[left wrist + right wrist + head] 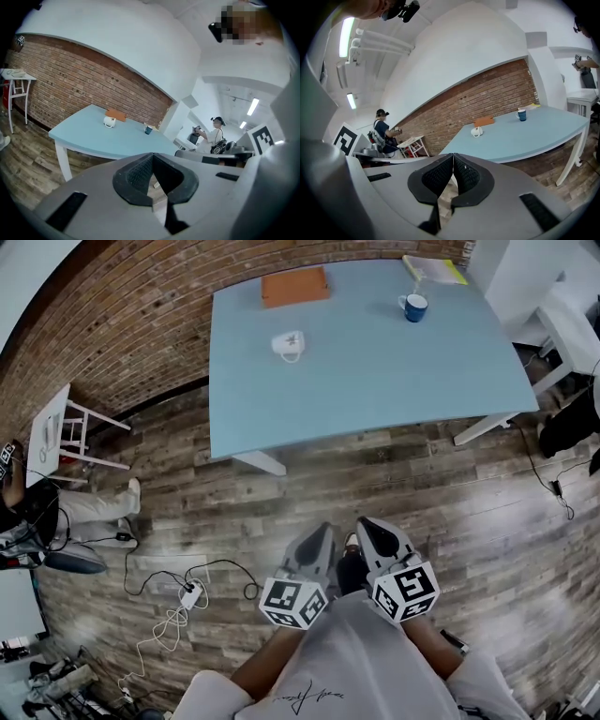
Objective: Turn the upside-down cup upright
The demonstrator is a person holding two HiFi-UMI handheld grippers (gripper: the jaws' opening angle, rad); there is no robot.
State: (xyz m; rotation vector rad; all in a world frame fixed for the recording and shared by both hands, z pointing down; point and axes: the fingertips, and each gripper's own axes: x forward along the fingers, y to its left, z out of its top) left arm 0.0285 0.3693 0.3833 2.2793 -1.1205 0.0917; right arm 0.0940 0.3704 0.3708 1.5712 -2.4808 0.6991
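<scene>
White cup, far on table; both jaws closed, nothing held.

White cup (289,345): left of centre on the light-blue table (375,390), just near of an orange notebook (294,286). A blue mug (413,307) stands well to its right. Too small to confirm which way up the white cup sits. My left gripper (322,532) and right gripper (368,527) hang over the wooden floor, well short of the table, each with jaws pressed together. Risks as I judge them: arriving with jaws closed would shove the cup, a pinch on its smooth wall could slip mid-turn, or I might take the blue mug by mistake.
</scene>
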